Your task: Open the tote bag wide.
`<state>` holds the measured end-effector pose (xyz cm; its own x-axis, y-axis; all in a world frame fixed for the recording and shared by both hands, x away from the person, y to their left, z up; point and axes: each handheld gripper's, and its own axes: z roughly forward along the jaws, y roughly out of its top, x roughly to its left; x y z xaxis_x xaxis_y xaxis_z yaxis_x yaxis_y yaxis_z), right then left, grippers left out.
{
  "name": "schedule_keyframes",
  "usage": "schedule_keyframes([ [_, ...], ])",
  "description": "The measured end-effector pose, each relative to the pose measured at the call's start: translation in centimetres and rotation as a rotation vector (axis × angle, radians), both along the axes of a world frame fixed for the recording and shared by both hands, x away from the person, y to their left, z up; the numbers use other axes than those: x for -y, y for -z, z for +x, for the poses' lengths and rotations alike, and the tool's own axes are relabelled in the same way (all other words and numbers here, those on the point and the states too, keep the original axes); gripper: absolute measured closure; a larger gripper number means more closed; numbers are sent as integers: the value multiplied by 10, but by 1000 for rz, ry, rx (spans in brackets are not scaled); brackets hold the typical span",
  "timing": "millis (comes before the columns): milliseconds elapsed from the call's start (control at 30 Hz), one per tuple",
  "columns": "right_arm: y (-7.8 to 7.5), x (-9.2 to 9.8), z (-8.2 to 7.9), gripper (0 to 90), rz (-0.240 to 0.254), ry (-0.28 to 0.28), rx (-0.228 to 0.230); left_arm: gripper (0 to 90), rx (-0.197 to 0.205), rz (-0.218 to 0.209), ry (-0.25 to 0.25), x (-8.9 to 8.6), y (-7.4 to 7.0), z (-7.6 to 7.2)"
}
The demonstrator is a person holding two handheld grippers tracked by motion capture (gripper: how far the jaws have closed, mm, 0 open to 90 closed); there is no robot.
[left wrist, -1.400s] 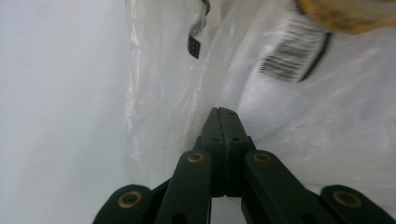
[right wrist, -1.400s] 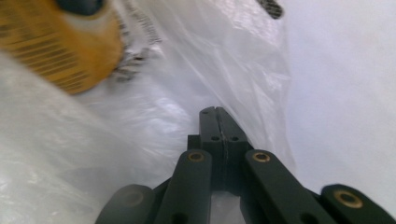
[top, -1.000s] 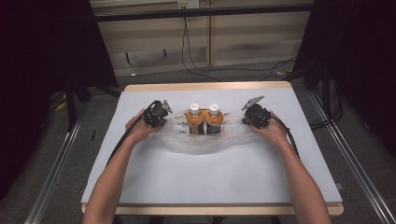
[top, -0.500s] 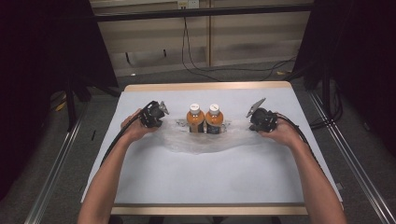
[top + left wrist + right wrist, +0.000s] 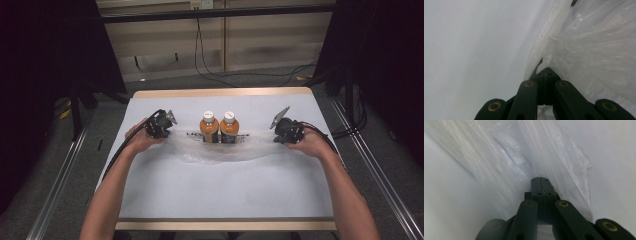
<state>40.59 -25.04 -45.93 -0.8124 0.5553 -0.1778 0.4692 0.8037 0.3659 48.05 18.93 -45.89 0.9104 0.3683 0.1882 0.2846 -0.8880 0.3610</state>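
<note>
Two orange bottles with white caps, the left bottle [image 5: 209,127] and the right bottle [image 5: 229,128], stand side by side at the table's middle, touching. A clear plastic bag [image 5: 220,148] lies spread flat around and in front of them. My left gripper [image 5: 166,131] holds the bag's left end; in the left gripper view its jaws are pressed together on the plastic bag [image 5: 586,50]. My right gripper [image 5: 276,134] holds the right end, and the right gripper view shows its jaws shut on the plastic bag [image 5: 506,160]. The film stretches between both grippers.
A white cloth covers the table [image 5: 220,185], whose wooden rim shows at the far and near edges. Black cables [image 5: 125,147] trail from both grippers toward the person. Metal rails [image 5: 55,185] run along both sides of the table on the floor.
Both grippers have moved outward, away from the bottles, drawing the plastic bag wider and flatter. The bottles have stayed where they were.
</note>
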Motion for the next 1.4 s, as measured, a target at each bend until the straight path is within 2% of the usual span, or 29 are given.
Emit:
schedule_keyframes([
  [100, 1, 3, -1, 900, 23, 16, -8, 900, 5, -18, -8, -2, 0, 0],
  [167, 1, 2, -1, 900, 17, 15, 2, 900, -23, -48, -33, -5, 0, 1],
  [200, 1, 1, -1, 900, 34, 44, -1, 900, -17, -65, -55, -5, 1, -1],
  [233, 1, 3, 0, 900, 48, 51, -9, 900, -17, -65, -55, -5, 1, -1],
  [267, 1, 5, 0, 900, 65, 62, -5, 900, -30, -98, -60, -5, 0, -2],
  [300, 1, 5, 0, 900, 65, 62, -5, 900, -30, -98, -60, -5, 0, -2],
  [333, 2, 6, -1, 900, 86, 72, 6, 900, -34, -141, -62, -7, -2, -3],
  [367, 2, 6, -1, 900, 86, 72, 6, 900, -34, -141, -62, -7, -2, -3],
  [400, 4, 7, -2, 900, 106, 80, 19, 900, -35, -184, -64, -7, -5, -3],
  [467, 4, 6, -4, 900, 119, 88, 24, 900, -28, -197, -60, -5, -8, -4],
  [533, 2, 4, -6, 900, 146, 84, 31, 900, -27, -251, -63, -5, -11, -6],
  [567, 2, 4, -6, 900, 146, 84, 31, 900, -27, -251, -63, -5, -11, -6],
  [600, 0, 1, -8, 900, 181, 84, 32, 900, -19, -292, -64, -5, -15, -8],
  [700, -2, -1, -10, 900, 206, 81, 43, 900, -22, -318, -58, -4, -18, -10],
  [733, -3, 0, -11, 900, 233, 78, 50, 900, -23, -328, -58, -4, -19, -11],
  [767, -3, 0, -11, 900, 233, 78, 50, 900, -14, -345, -55, -4, -21, -12],
  [800, -5, 1, -12, 900, 271, 70, 68, 900, -7, -380, -50, -3, -24, -14],
  [833, -5, 1, -12, 900, 271, 70, 68, 900, -7, -380, -50, -3, -24, -14],
  [867, -9, 1, -14, 900, 312, 73, 82, 900, -8, -429, -50, -3, -29, -17],
  [900, -9, 1, -14, 900, 312, 73, 82, 900, -8, -429, -50, -3, -29, -17],
  [967, -13, 0, -16, 900, 345, 83, 99, 897, 7, -482, -48, -3, -36, -20],
  [1000, -14, 0, -16, 900, 370, 78, 97, 897, 8, -490, -42, -4, -39, -21],
  [1033, -15, 0, -17, 900, 375, 87, 114, 893, 8, -490, -42, -4, -39, -21],
  [1067, -16, 0, -17, 900, 400, 89, 116, 886, 13, -530, -45, -4, -43, -25],
  [1100, -16, 0, -17, 900, 400, 89, 116, 886, 13, -530, -45, -4, -43, -25],
  [1200, -19, -2, -20, 900, 468, 94, 122, 889, 23, -596, -42, -7, -52, -33],
  [1233, -19, -2, -20, 900, 468, 94, 122, 894, 23, -596, -42, -7, -52, -33],
  [1333, -21, -4, -23, 900, 522, 101, 133, 900, 50, -680, -45, -16, -59, -42],
  [1400, -22, -6, -23, 900, 525, 102, 132, 900, 53, -699, -50, -19, -60, -46],
])
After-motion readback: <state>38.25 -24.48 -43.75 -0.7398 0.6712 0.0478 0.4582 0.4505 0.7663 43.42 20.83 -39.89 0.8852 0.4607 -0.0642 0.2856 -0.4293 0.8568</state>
